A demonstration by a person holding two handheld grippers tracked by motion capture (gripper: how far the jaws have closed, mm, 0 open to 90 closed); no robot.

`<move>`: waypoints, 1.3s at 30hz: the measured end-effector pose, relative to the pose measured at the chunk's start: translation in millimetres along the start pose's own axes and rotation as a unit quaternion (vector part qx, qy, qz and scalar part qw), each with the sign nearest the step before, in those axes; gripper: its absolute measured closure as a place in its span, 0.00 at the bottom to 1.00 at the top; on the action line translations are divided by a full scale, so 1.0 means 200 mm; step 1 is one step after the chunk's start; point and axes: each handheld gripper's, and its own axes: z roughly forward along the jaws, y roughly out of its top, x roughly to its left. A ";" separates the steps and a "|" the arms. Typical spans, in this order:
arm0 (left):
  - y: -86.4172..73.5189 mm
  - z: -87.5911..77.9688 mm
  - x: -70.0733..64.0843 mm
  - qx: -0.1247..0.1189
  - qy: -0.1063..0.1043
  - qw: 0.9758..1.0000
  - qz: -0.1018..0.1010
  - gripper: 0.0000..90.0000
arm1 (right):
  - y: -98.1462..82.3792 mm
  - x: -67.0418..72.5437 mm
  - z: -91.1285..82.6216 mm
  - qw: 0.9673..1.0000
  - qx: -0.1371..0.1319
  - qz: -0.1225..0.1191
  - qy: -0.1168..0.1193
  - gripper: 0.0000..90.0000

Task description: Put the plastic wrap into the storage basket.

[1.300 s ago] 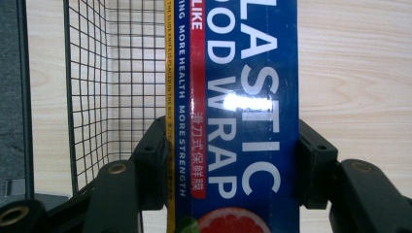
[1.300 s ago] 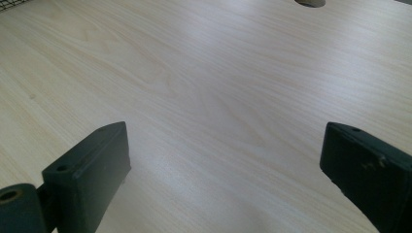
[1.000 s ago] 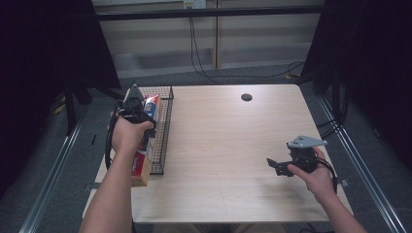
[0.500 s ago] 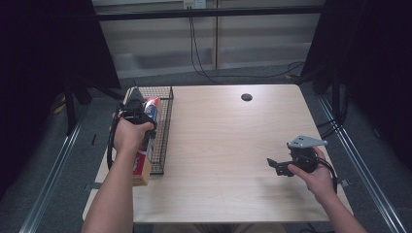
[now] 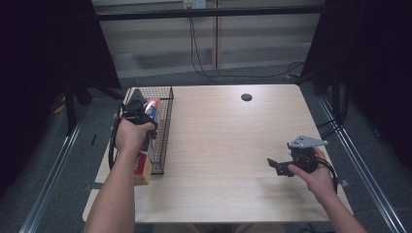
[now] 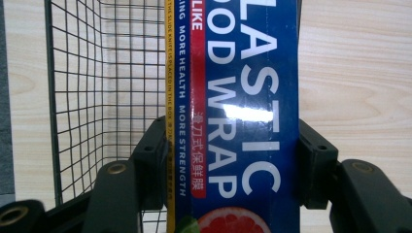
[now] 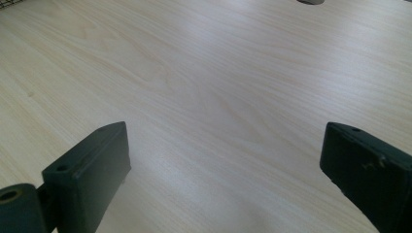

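Plastic wrap, in a long blue cardboard box (image 6: 233,121) with white lettering and a red stripe, sits clamped between the jaws of our left gripper (image 5: 137,112), which grips it across its narrow width. Compared with a second ago, we have carried the box a little farther toward the far end of the black wire mesh basket (image 5: 165,126); its far end lies over the basket, its near end juts past the basket's near wall. We judge that lowering it inside comes next. Our right gripper (image 5: 281,166) waits with jaws wide and empty over the pale wooden table (image 5: 228,136), well right of the basket.
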 end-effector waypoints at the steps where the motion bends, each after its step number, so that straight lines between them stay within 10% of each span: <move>1: 0.00 0.00 0.00 0.001 0.003 1.000 0.003 0.48 | 0.00 0.00 0.00 1.000 0.000 0.000 0.000 0.04; 39: 0.07 0.12 0.00 0.026 0.012 1.000 -0.001 0.47 | -0.01 -0.02 0.00 1.000 0.000 0.005 -0.001 0.04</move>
